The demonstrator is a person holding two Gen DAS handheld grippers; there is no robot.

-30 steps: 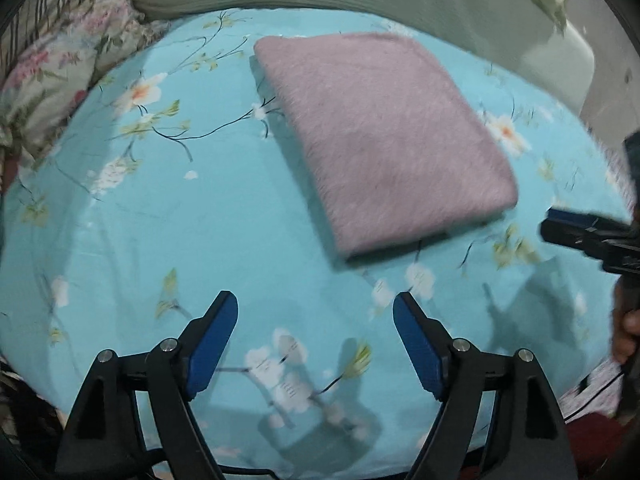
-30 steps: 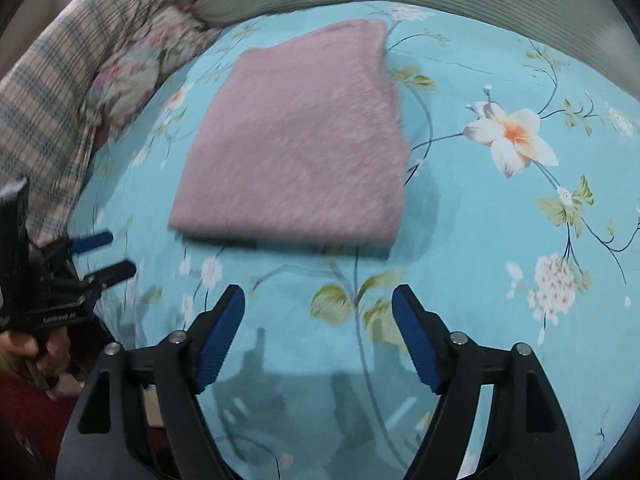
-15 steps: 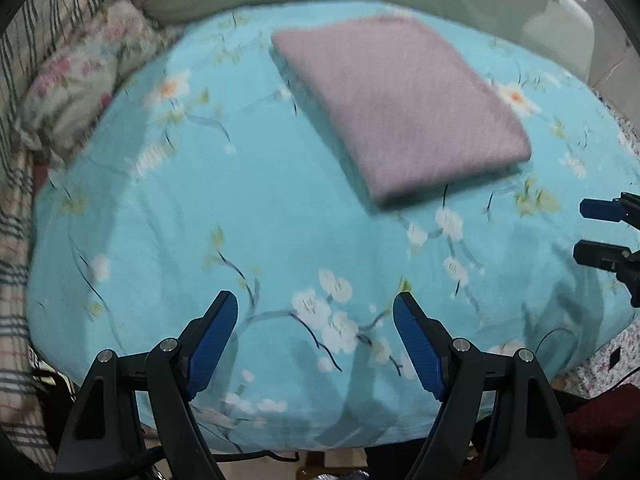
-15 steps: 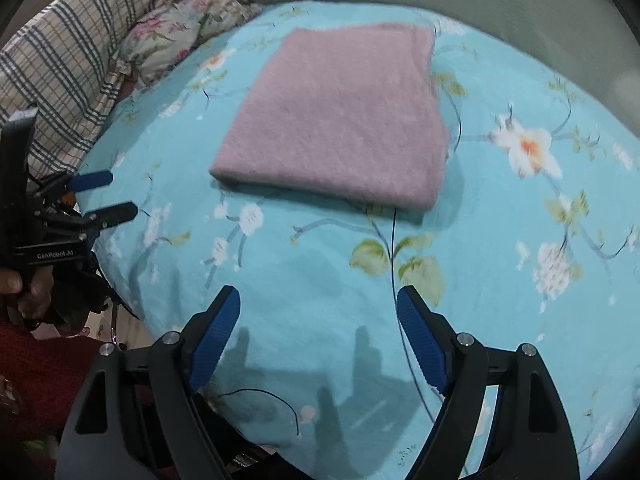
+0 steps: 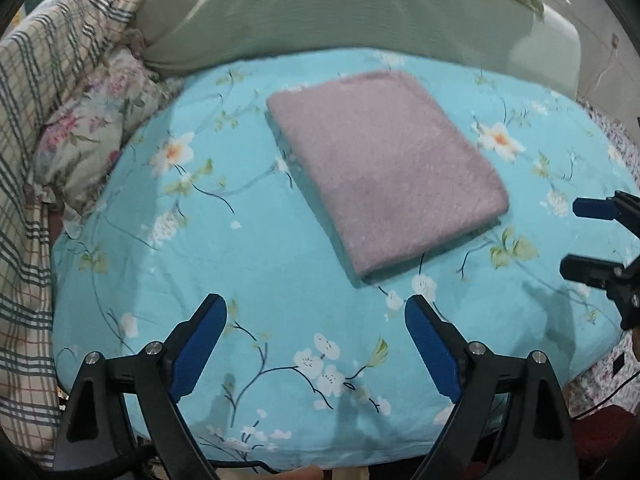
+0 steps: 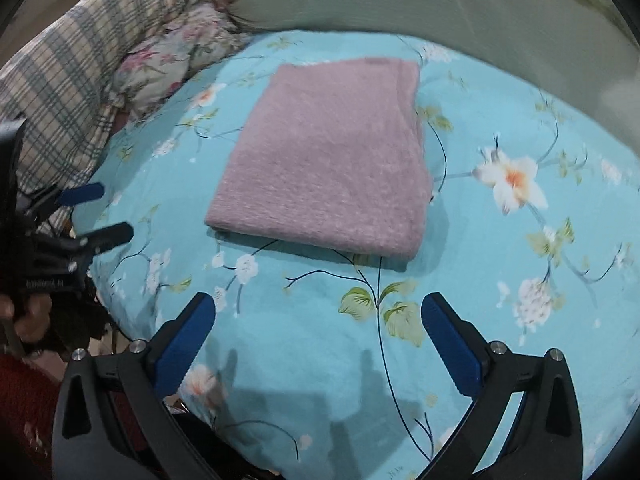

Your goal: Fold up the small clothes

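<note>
A folded mauve fuzzy knit garment (image 5: pixel 384 168) lies flat as a compact rectangle on a turquoise bedsheet printed with white blossoms and dark branches (image 5: pixel 248 264). The garment sits on the far half of the sheet, its near folded edge thick and rounded, its corners roughly aligned. No gripper touches it.

The left gripper (image 5: pixel 316 344), black-framed with blue pads, hangs above the near part of the sheet, pointing steeply down. Its jaws are opening and stand wide apart; only bare sheet lies between them. The garment lies well beyond its fingertips.

The right gripper (image 6: pixel 318 340), of the same build, hangs above the sheet on the near side of the garment. Its jaws are opening, spread wide, with nothing between them. In the left wrist view this gripper appears at the right edge (image 5: pixel 576 240), clear of the garment. In the right wrist view the left gripper appears at the left edge (image 6: pixel 100 212), held by a hand (image 6: pixel 28 312).

A pale green pillow (image 5: pixel 340 12) borders the far edge of the sheet. A plaid blanket (image 5: pixel 44 100) and a pink-flowered cushion (image 5: pixel 84 140) lie at the left.
</note>
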